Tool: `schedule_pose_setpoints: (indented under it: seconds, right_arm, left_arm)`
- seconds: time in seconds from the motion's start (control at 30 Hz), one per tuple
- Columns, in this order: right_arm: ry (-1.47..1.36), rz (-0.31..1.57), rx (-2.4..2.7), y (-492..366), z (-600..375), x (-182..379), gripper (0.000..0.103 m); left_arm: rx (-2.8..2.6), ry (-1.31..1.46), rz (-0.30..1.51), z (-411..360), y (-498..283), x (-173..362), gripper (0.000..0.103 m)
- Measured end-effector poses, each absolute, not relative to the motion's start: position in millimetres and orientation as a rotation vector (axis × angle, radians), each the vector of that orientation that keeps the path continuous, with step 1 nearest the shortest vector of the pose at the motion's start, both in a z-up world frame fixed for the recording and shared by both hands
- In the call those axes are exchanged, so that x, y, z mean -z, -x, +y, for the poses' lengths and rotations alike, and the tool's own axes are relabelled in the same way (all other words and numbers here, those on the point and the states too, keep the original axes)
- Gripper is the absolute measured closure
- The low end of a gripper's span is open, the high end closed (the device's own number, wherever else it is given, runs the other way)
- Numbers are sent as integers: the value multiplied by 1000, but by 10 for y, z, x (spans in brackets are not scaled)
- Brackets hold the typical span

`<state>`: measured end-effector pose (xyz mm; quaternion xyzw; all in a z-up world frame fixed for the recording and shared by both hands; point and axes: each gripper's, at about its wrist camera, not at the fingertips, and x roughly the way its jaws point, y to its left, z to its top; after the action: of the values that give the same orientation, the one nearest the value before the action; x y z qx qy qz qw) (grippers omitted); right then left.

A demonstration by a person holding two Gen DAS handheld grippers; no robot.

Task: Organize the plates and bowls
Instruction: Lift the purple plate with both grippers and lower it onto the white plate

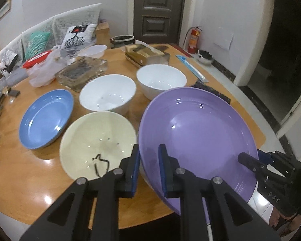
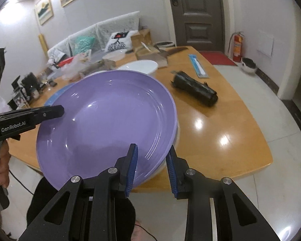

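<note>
A wooden table [image 1: 30,170] fills the foreground, glossy, catching ceiling lights. Toward its far side sits a clear glass tray [image 1: 81,73], with a crumpled plastic bag [image 1: 41,74] just beside it and a red lid [image 1: 37,60] behind that. A gold-toned box [image 1: 142,55] lies near the far edge. On the right half of the table rests a dark wrapped roll [image 2: 194,91], and well beyond it a light blue strip [image 2: 197,66] lies flat. Past the table there is a sofa with patterned cushions [image 2: 118,40], a teal one [image 2: 84,42] among them. A dark door [image 2: 198,14] stands shut, a red fire extinguisher [image 2: 237,45] by the wall beside it.
</note>
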<state>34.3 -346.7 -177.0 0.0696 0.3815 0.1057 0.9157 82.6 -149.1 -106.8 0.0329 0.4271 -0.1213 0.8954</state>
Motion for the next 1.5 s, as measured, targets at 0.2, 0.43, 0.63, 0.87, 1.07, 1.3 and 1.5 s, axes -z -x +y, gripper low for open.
schedule_pose_setpoints:
  seconds: [0.2, 0.43, 0.63, 0.87, 1.07, 1.3, 1.5]
  right_arm:
    - [-123, 819, -196, -420, -3519, 1841, 80]
    - [-119, 852, -197, -504, -3492, 1920, 78]
    - [-105, 850, -191, -545, -3433, 1939, 78]
    - [-87, 859, -190, -600, -3367, 1974, 77]
    - [-72, 858, -174, -643, -3339, 1982, 77]
    - [-25, 867, -159, -687, -3292, 1988, 75]
    - [45, 885, -155, -720, -3173, 2043, 63]
  left_arm:
    - [258, -136, 929, -1583, -895, 1206, 89]
    - [251, -183, 952, -1616, -928, 1284, 89]
    - [234, -216, 965, -1627, -939, 1338, 89]
    - [212, -245, 980, -1617, -990, 1394, 89]
    - [212, -254, 982, -1620, -1006, 1423, 89]
    - [202, -247, 1012, -1618, -1048, 1506, 87]
    - [202, -226, 1037, -1566, -1047, 1583, 85]
